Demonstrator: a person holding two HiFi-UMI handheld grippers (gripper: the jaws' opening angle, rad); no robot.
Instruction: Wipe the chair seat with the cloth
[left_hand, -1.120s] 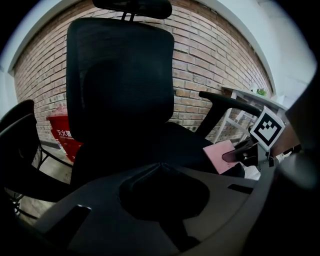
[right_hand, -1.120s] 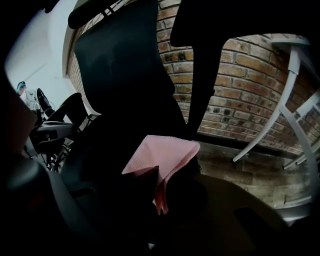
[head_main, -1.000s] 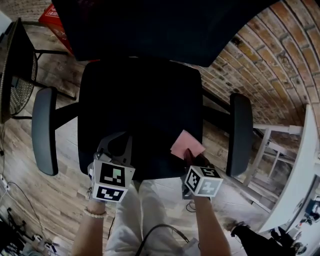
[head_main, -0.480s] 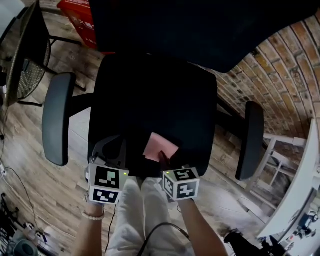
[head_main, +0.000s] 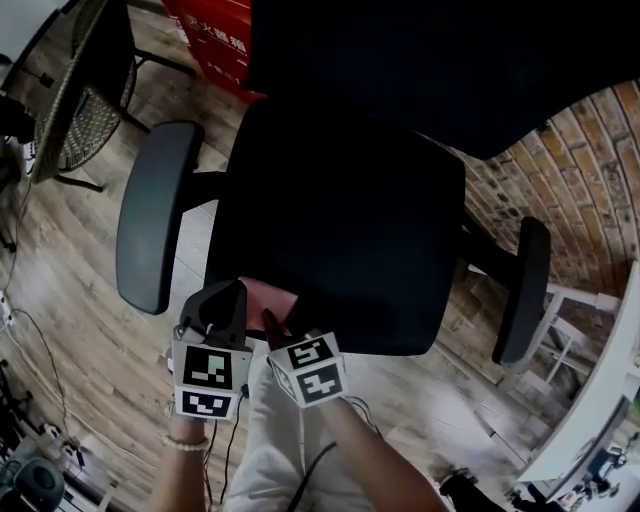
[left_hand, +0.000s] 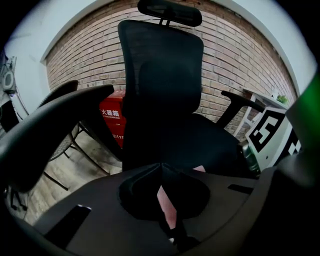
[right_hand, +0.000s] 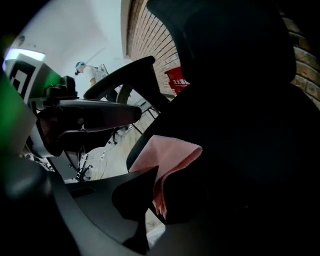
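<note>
The black chair seat (head_main: 340, 220) fills the middle of the head view, below its tall backrest (left_hand: 162, 75). A pink cloth (head_main: 270, 298) lies at the seat's front left corner. My right gripper (head_main: 275, 328) is shut on the cloth (right_hand: 167, 155), which folds over its jaws (right_hand: 159, 184). My left gripper (head_main: 225, 308) sits right beside it at the seat's front left edge, not touching the cloth. Its jaws meet at the tips with nothing between them (left_hand: 161, 165). A strip of pink cloth (left_hand: 167, 207) shows behind them.
Grey armrests stand on both sides (head_main: 155, 215) (head_main: 525, 290). A red box (head_main: 215, 40) sits on the floor behind the chair. A wire-mesh chair (head_main: 85, 110) is at the far left, a brick wall (head_main: 590, 170) and a white table (head_main: 610, 380) at the right. My legs (head_main: 275, 440) are below the seat.
My right gripper has dragged the pink cloth leftward along the front of the seat, from the right corner to the left corner, ending beside the left gripper.
</note>
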